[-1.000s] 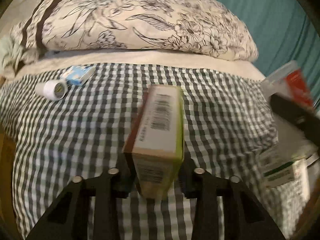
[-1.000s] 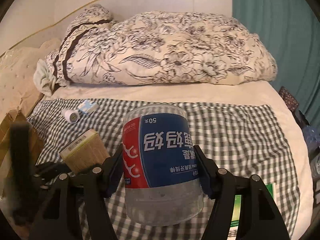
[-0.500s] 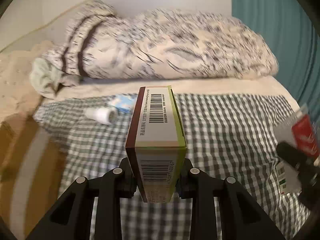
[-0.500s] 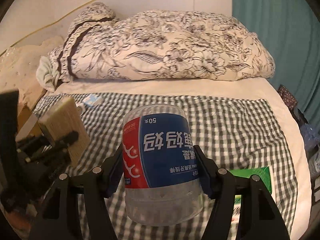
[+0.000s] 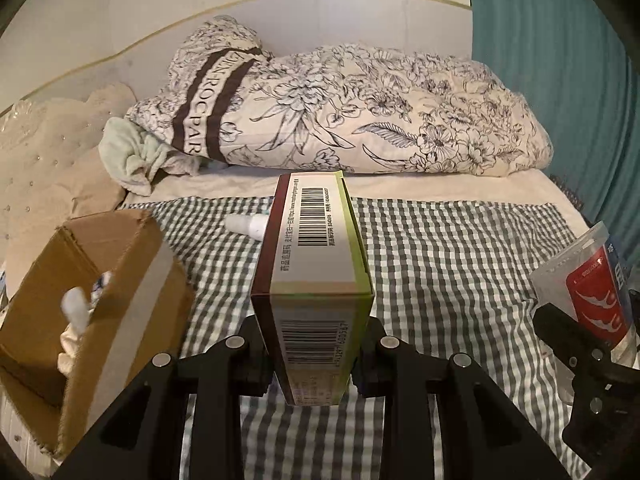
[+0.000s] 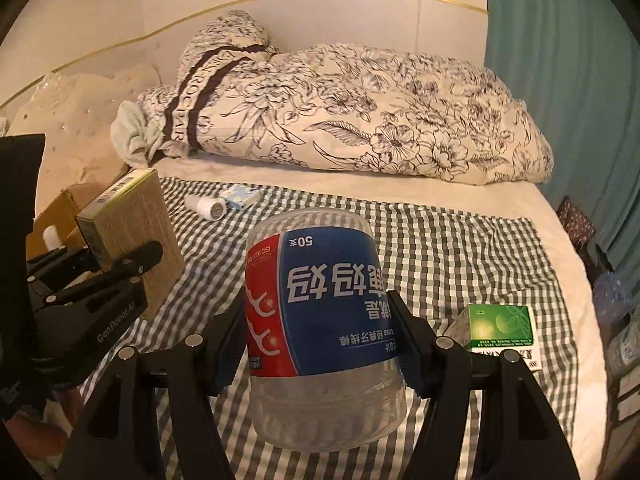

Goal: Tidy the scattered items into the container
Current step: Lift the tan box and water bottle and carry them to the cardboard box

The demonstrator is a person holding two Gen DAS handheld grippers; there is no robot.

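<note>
we hold the left gripper (image 5: pixel 314 354) clamped on a long carton (image 5: pixel 316 264) with barcodes on its top and near end, its fingers (image 5: pixel 256 354) pressing both long sides. the carton is lifted clear of the checked blanket (image 5: pixel 440 264) on the bed. to its left sits the open cardboard box (image 5: pixel 92 292), with some white things already inside. our right gripper (image 6: pixel 320 354) is closed around a clear round tub (image 6: pixel 320 320) with a blue and red label, held upside down, fingers (image 6: pixel 230 354) squeezing it from either side. it too hangs above the blanket, well apart from the box. a small white bottle (image 6: pixel 206 207) lies on its side on the blanket just beside a pale blue packet (image 6: pixel 242 196). a green box (image 6: pixel 500 330) rests on the blanket near the right gripper. a rolled floral quilt (image 5: pixel 340 116) lies across the far side of the bed.
</note>
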